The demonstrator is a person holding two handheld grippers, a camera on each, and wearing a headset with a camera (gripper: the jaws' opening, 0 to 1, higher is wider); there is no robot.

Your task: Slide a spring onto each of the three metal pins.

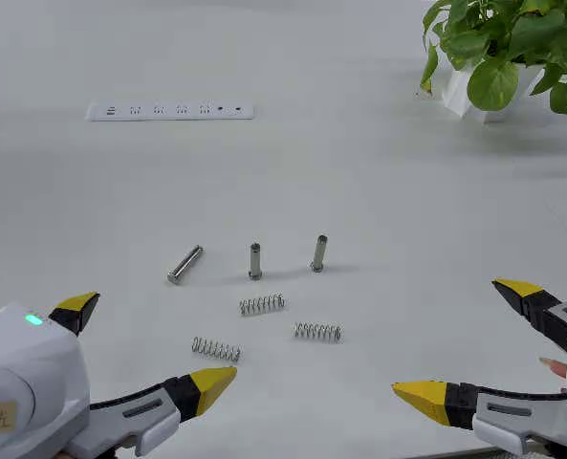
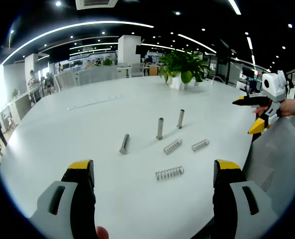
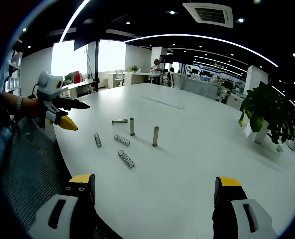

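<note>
Three small silver coil springs (image 1: 262,304) lie lower centre on the white bench (image 1: 359,172), just below three short metal pins (image 1: 255,260). They look light and rollable; pinch mid-coil, gently. The left hand-held gripper (image 1: 151,344) and right hand-held gripper (image 1: 452,337) gape wide, empty.

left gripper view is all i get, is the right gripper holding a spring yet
observer: No. In its own view the right gripper has its fingers wide apart, with nothing between them.
operator: ok, what is that long white bar at the far side
observer: The head view shows it is a white power strip with a row of sockets, lying flat on the table.
operator: is my own gripper switched on
observer: I can only say that in the head view the left gripper has a small green light lit on top of its body.
</note>
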